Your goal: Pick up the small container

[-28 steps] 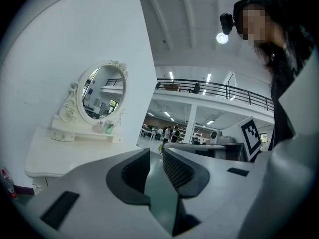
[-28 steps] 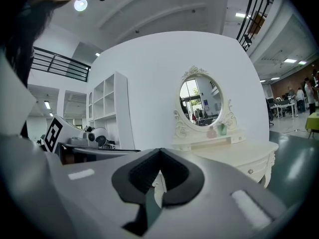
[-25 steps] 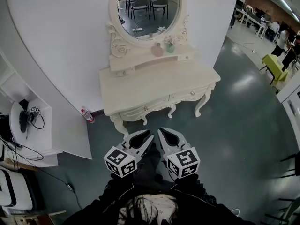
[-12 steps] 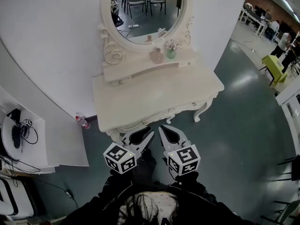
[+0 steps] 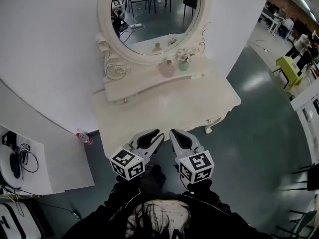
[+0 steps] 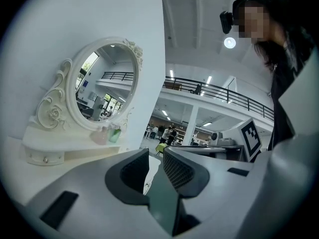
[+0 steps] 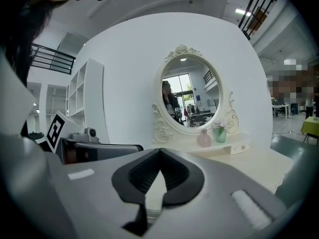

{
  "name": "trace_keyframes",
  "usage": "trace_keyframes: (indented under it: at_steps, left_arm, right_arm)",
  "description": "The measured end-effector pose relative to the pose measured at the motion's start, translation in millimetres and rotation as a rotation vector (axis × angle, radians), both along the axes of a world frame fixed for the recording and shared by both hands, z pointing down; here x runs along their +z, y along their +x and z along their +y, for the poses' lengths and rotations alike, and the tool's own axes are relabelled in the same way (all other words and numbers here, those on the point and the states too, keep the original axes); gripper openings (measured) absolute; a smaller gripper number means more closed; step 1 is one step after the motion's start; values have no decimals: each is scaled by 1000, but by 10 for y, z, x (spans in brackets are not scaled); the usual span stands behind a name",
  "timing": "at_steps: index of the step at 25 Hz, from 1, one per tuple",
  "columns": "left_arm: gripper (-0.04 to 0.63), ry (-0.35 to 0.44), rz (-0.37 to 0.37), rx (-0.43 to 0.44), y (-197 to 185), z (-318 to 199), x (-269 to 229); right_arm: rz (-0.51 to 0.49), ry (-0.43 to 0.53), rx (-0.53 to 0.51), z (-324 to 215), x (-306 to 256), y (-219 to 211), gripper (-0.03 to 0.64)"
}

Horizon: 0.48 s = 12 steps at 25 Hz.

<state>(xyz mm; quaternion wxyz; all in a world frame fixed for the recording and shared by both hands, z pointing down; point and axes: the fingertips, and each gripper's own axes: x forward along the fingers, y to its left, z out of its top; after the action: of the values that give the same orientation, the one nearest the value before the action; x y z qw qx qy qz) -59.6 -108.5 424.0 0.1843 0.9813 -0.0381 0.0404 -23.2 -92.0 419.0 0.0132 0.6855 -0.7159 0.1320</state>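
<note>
The left gripper (image 5: pixel 153 136) and right gripper (image 5: pixel 178 136) are held side by side, both pointing far and roughly level, jaws closed on nothing.

Head view: high, facing steeply down over left gripper (image 5: pixel 158 132) and right gripper (image 5: pixel 172 132). Left gripper view, right gripper view: low, level (about tabletop height), near dressing table (image 5: pixel 164 108). Shared by all: oval mirror (image 5: pixel 149 19).
</note>
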Motion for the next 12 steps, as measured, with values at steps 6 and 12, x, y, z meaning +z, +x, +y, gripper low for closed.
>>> trace_keyframes:
  at_steps: [6, 12]
  left_arm:
    - [81, -3, 6, 46, 215, -341, 3]
    - [81, -7, 1, 70, 350, -532, 54]
  right_arm:
    - [6, -9, 37, -314, 8, 185, -2]
    - [11, -18, 54, -506, 48, 313, -2]
